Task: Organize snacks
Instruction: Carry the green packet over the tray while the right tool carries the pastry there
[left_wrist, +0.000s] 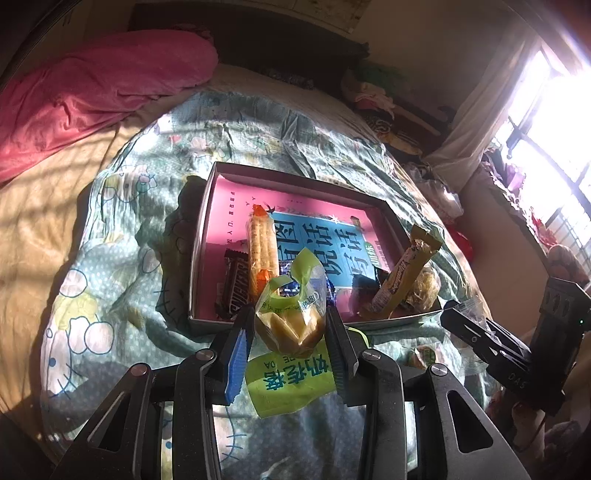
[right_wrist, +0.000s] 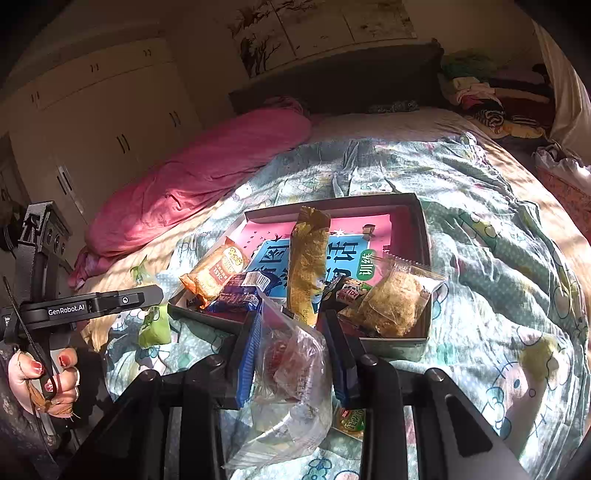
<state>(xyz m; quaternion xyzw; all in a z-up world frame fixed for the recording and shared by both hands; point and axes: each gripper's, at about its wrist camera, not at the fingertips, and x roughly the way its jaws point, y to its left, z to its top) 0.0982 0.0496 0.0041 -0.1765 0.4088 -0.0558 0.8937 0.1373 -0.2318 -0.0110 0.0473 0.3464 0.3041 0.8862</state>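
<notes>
A shallow box (left_wrist: 207, 206) with a pink printed floor lies on the bed; it also shows in the right wrist view (right_wrist: 421, 221). It holds an orange cracker pack (left_wrist: 260, 251), a dark chocolate bar (left_wrist: 236, 284), a yellow wafer bar (left_wrist: 402, 277) and a clear-bagged pastry (right_wrist: 391, 306). My left gripper (left_wrist: 290, 332) is shut on a green-wrapped yellow cake (left_wrist: 288, 325), just in front of the box's near wall. My right gripper (right_wrist: 291, 343) is shut on a clear bag with a red snack (right_wrist: 288, 365), also at the near wall.
A rumpled Hello Kitty quilt (left_wrist: 122, 295) covers the bed. A pink duvet (left_wrist: 92, 96) lies at the far left. A small green packet (right_wrist: 349, 421) lies on the quilt under my right gripper. Clothes pile up by the headboard (right_wrist: 476, 99). Bright window at right (left_wrist: 554, 129).
</notes>
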